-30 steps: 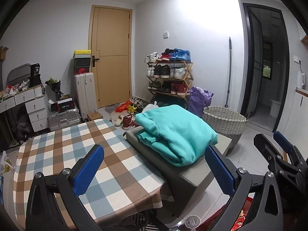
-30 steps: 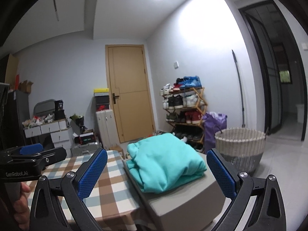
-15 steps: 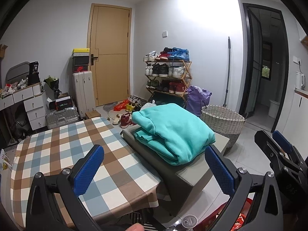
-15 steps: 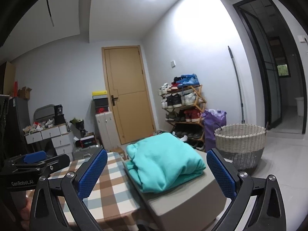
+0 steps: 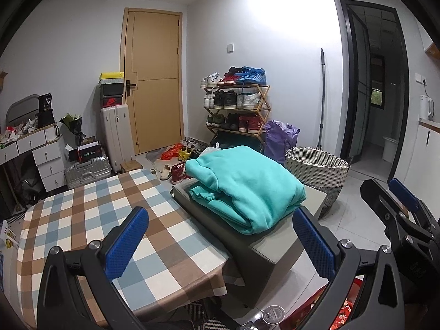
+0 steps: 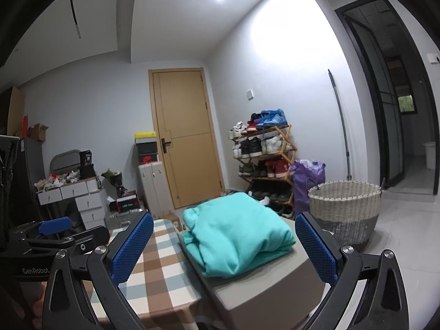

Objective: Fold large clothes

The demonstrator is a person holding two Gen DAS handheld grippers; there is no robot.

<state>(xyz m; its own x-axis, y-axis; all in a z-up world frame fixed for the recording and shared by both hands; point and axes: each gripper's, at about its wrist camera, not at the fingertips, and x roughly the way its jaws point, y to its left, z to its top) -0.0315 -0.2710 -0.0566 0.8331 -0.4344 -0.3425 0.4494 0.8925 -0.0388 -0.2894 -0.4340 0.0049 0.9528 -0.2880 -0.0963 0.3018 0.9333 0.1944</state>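
A folded teal sweatshirt (image 5: 247, 187) lies on a grey box-shaped stool (image 5: 275, 242) beside the checked table (image 5: 90, 220); it also shows in the right wrist view (image 6: 236, 236) on the stool (image 6: 264, 294). My left gripper (image 5: 220, 242) is open and empty, held back from the garment above the table's near edge. My right gripper (image 6: 224, 247) is open and empty, also short of the garment. The right gripper shows at the right edge of the left wrist view (image 5: 396, 206); the left gripper shows at the left of the right wrist view (image 6: 55, 233).
A woven laundry basket (image 5: 316, 170) stands on the floor right of the stool. A shoe rack (image 5: 236, 104), a purple bag (image 5: 280, 137), suitcases (image 5: 115, 134) and a white drawer unit (image 5: 41, 154) line the walls by the door (image 5: 154, 82). Shoes lie on the floor.
Both grippers have tilted and drawn back slightly, so the view has risen a little. The sweatshirt has not moved. Both grippers stay open.
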